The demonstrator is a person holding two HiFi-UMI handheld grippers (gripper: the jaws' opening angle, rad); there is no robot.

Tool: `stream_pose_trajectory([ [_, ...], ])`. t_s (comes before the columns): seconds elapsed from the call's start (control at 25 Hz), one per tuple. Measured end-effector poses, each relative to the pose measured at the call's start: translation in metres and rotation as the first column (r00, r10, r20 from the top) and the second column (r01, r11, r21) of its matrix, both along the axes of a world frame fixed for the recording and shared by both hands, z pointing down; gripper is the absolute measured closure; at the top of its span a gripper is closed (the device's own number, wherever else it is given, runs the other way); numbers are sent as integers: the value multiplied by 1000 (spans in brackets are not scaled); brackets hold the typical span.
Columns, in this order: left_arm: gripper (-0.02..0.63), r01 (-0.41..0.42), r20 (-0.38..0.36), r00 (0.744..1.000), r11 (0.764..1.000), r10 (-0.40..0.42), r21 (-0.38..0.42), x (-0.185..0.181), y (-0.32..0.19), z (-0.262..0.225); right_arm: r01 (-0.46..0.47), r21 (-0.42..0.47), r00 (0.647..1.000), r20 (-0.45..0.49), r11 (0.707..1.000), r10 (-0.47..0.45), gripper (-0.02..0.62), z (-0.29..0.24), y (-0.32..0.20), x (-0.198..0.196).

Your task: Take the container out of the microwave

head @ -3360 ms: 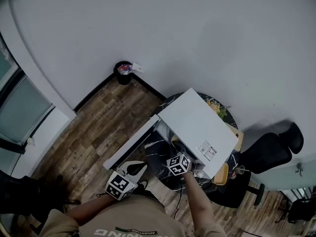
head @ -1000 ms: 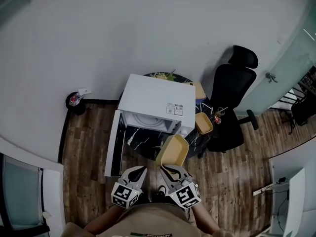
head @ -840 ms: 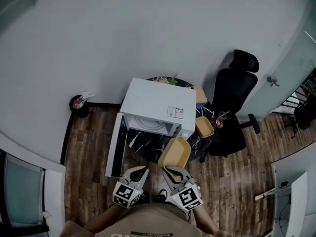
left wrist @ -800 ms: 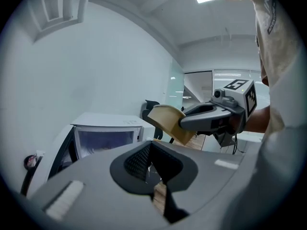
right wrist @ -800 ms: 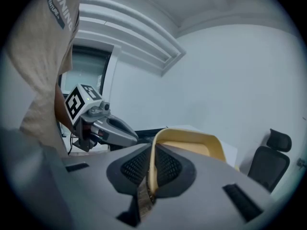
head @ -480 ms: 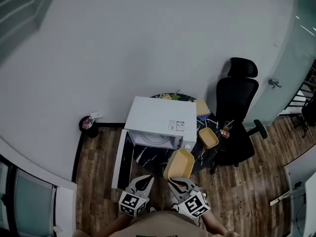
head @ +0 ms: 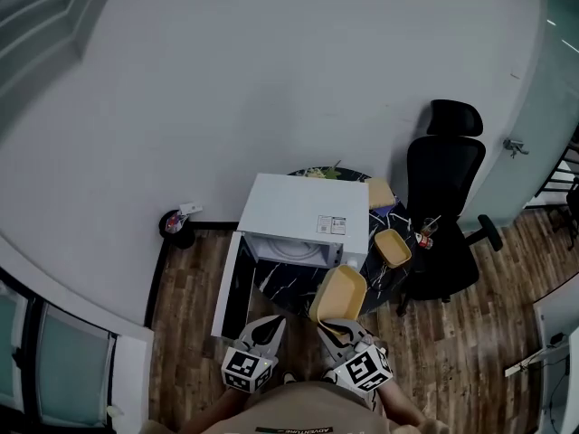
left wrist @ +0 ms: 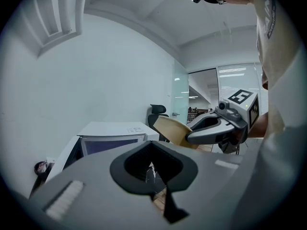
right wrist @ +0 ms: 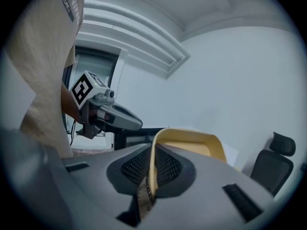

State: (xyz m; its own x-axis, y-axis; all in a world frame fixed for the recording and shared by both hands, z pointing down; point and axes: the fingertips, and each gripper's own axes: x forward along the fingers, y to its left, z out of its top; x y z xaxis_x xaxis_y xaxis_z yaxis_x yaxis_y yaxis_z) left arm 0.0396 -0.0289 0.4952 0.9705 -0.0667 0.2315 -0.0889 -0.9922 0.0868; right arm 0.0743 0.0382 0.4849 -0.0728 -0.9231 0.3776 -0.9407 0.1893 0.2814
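The white microwave [head: 303,211] stands on a small dark round table [head: 282,285] with its door [head: 231,283] swung open to the left. A tan shallow container [head: 339,292] hangs outside it, in front of the microwave's right corner. My right gripper [head: 336,326] is shut on the container's near rim, and the rim [right wrist: 152,162] sits pinched between the jaws in the right gripper view. My left gripper [head: 270,325] hovers to the left of it, shut and holding nothing. In the left gripper view the container [left wrist: 172,128] shows beside the microwave [left wrist: 115,128].
A second tan container [head: 392,247] lies on the table's right edge. A black office chair [head: 443,197] stands to the right of the table. A small black bin [head: 175,222] sits by the wall on the left. Wooden floor surrounds the table.
3.4 s ago my right gripper reached into the microwave; now it holds the container outside. Over the last second both grippers and the container kept their pose while the view drew back.
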Motion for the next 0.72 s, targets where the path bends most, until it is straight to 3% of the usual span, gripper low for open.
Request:
stream_pose_trajectory([
  [0.72, 604, 4, -3, 1000, 1000, -4, -12, 4, 2, 4, -7, -26, 1000, 0, 1000, 7, 592, 16, 4, 4],
])
